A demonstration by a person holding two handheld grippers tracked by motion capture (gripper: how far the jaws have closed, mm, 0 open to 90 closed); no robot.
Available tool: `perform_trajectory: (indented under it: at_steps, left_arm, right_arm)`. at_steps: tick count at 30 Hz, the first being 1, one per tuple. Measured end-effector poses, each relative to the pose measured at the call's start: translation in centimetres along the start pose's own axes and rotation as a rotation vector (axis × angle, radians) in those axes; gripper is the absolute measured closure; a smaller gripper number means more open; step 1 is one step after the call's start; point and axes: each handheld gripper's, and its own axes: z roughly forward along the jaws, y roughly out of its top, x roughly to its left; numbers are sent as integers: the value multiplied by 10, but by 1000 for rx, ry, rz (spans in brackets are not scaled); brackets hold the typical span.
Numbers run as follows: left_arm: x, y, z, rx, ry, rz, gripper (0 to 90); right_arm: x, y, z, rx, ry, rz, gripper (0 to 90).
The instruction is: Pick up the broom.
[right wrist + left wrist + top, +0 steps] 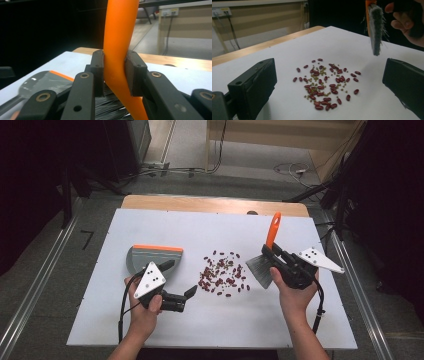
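Toward the left edge of the white counter (210, 227) lies a grey dustpan (152, 258) with an orange lip along its far side, flat on the surface. Just nearer the front edge, the left tongs (189, 296) hover released, their jaws spread wide and aimed at the beans; the left hand (145, 312) grips the body behind them. In the left gripper view the jaws stand well apart on either side of the pile. A scatter of red beans (222, 272) mixed with what look like small green ones (315, 78), though they are tiny, sits near the counter's middle. Just right of it hangs a brush (264, 262), grey bristles (375, 27) down and above the surface, orange handle (120, 52) pointing to the far edge. The right tongs (114, 72) are clenched on that handle, held by the right hand (295, 292).
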Motion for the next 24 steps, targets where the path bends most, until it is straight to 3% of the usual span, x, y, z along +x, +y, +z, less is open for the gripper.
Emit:
perform_trajectory:
  at_steps: [8,12,14,17,21,24]
  left_arm:
    - [-18,5,10,7,-60,-18,0]
    - [-26,7,14,12,-64,-24,20]
    - [-32,8,18,21,-110,-34,20]
    - [-38,8,22,30,-143,-53,27]
    - [-46,8,29,57,-149,-86,77]
    - [-51,7,34,83,-143,-87,128]
  right_arm:
    - [28,-2,7,3,51,-26,696]
    - [42,-4,11,10,81,-37,696]
    - [49,-6,13,11,91,-41,696]
    - [57,-7,15,11,105,-49,695]
    - [68,-9,16,15,124,-57,695]
    - [76,-11,17,17,137,-59,696]
